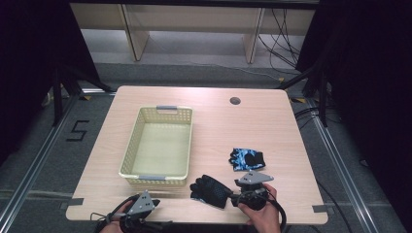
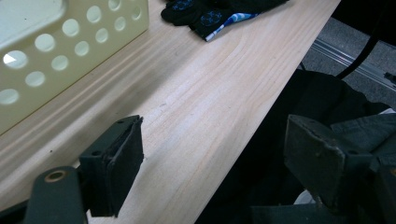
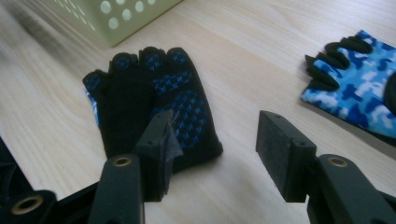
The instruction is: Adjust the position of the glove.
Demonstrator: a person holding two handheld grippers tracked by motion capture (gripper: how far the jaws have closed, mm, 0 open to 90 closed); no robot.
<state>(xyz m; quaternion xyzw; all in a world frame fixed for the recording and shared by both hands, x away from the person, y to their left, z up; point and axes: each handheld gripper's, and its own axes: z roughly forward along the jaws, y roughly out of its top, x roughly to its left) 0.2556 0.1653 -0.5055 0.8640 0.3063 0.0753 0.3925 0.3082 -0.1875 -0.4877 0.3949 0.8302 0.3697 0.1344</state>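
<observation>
— Wooden counter, near edge: what sits nearest relative to the basket?
— Left claw, released, jaws wide apart, just before the basket's near wall. Right claw, also released, at the cuff of the black glove, right of the basket's near corner.
— Farther off?
— Blue camouflage glove, right of the basket, beyond the black glove.
</observation>
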